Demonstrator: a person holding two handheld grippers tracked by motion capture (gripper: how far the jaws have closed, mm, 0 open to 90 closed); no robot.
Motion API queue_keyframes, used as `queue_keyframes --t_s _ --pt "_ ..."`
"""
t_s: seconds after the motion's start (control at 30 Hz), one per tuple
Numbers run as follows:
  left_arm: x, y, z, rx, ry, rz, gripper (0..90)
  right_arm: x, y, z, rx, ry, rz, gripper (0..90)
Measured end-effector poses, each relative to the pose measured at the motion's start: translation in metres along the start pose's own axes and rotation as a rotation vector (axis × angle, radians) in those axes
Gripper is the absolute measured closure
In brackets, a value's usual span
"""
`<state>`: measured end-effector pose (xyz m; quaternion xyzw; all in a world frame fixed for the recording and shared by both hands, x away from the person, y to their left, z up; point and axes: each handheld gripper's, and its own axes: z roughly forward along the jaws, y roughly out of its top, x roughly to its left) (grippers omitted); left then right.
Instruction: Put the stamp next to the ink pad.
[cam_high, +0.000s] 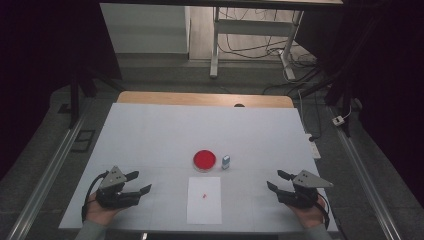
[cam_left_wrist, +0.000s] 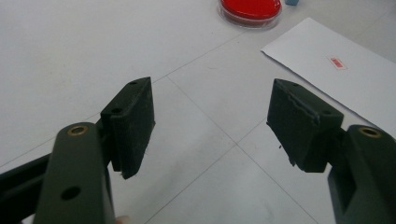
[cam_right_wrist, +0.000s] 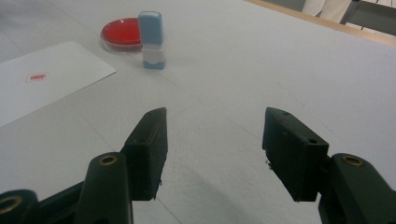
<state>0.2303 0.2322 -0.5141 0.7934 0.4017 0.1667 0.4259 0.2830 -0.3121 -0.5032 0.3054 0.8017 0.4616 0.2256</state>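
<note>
A round red ink pad (cam_high: 204, 160) (cam_left_wrist: 251, 9) (cam_right_wrist: 121, 32) lies mid-table. Just right of it stands a small blue and white stamp (cam_high: 226, 161) (cam_right_wrist: 152, 39), upright. In front of them lies a white sheet of paper (cam_high: 204, 199) (cam_left_wrist: 341, 70) (cam_right_wrist: 42, 84) bearing a small red stamp mark (cam_high: 205, 195) (cam_left_wrist: 336, 62) (cam_right_wrist: 37, 77). My left gripper (cam_high: 139, 182) (cam_left_wrist: 210, 123) rests open near the front left, nothing between its jaws. My right gripper (cam_high: 274, 180) (cam_right_wrist: 214, 149) is open at the front right, also empty.
The white table top (cam_high: 165, 135) has a wooden strip (cam_high: 205, 98) along its far edge. Beyond it are a desk frame (cam_high: 250, 40) and loose cables on the floor. Metal rails (cam_high: 45, 175) run along both sides of the table.
</note>
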Motion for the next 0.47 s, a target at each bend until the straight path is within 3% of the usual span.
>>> queue_keyframes --t_s 0.47 --pt "0.0000 0.0004 0.0015 0.004 -0.001 0.007 31.9 -0.0002 -0.0001 0.0001 0.000 0.001 0.004 40.1"
